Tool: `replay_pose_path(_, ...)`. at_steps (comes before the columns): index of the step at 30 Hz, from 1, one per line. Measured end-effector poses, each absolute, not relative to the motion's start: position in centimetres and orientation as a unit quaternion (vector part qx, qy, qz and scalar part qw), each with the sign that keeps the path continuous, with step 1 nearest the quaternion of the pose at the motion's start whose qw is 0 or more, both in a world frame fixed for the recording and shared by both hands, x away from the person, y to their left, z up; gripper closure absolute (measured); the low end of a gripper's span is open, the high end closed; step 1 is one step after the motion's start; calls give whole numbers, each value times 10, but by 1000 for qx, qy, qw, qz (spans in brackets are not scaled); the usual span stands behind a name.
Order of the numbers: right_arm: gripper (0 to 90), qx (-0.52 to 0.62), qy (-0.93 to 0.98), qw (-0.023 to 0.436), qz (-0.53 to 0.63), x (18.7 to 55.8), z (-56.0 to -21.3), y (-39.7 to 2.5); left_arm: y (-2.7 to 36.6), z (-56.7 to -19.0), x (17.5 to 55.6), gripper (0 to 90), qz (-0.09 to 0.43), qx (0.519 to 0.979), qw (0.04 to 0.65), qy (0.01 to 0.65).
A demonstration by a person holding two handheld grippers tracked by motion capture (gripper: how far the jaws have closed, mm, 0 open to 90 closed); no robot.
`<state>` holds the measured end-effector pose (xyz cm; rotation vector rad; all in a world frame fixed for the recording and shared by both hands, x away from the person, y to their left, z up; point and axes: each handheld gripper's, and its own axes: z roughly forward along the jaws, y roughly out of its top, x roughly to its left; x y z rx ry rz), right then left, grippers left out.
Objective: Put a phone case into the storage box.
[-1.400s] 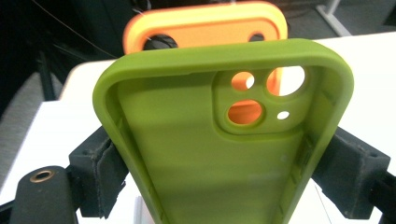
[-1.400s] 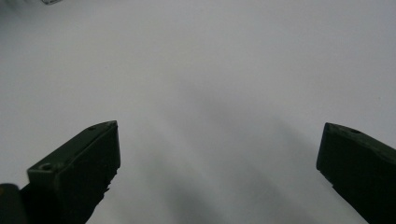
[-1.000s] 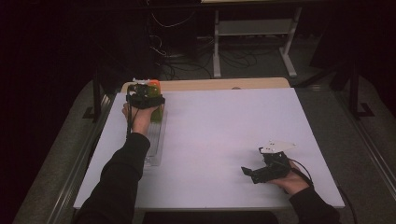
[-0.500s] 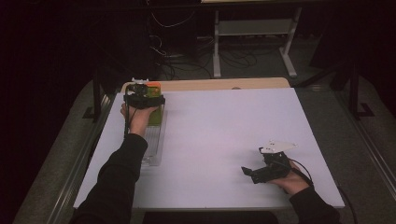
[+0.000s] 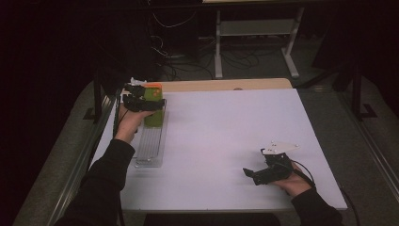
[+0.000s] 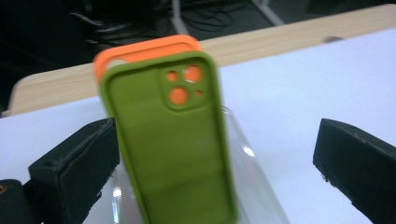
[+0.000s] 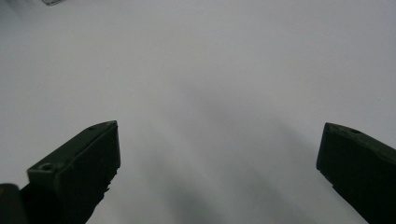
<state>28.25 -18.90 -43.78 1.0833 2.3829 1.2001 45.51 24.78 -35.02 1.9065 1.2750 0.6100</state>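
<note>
Right gripper (image 5: 249,173) rests near the table's (image 5: 226,141) front right corner, jaws apart, holding nothing. At the far left corner, left gripper (image 6: 210,163), jaws wide, straddles a green phone case (image 6: 175,140) upright in a clear rack (image 5: 149,141), an orange case (image 6: 140,50) behind. Likely next: close and lift.

We look along our right gripper (image 7: 217,172) at the white table (image 7: 210,70). Its 2 black jaws stand wide apart with nothing between them, 1 at the lower left and 1 at the lower right, over the bare surface.
</note>
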Motion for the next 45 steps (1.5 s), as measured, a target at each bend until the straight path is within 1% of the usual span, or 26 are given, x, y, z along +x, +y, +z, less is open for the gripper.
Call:
replay_pose_path(6, 0, 373, 820, 130, 413, 282, -438, -189, 254, -347, 441, 0, 218, 755, 399, 472)
replay_pose_path(14, 0, 374, 820, 130, 413, 283, -438, -189, 253, -345, 426, 0, 198, 783, 411, 423)
replay_pose_path(24, 0, 369, 820, 132, 418, 283, -437, -189, 255, -343, 403, 0, 184, 788, 437, 393)
replay_pose_path(37, 0, 360, 820, 131, 425, 282, -432, -188, 252, -343, 372, 1, 177, 809, 437, 352)
replay_pose_path(42, 0, 356, 821, 131, 427, 280, -429, -187, 249, -351, 358, 1, 167, 814, 439, 342)
replay_pose_path(44, 0, 354, 822, 130, 426, 279, -429, -187, 249, -354, 353, 1, 172, 825, 427, 326)
replay_pose_path(45, 0, 350, 823, 133, 427, 279, -429, -188, 248, -355, 350, 1, 172, 824, 431, 324)
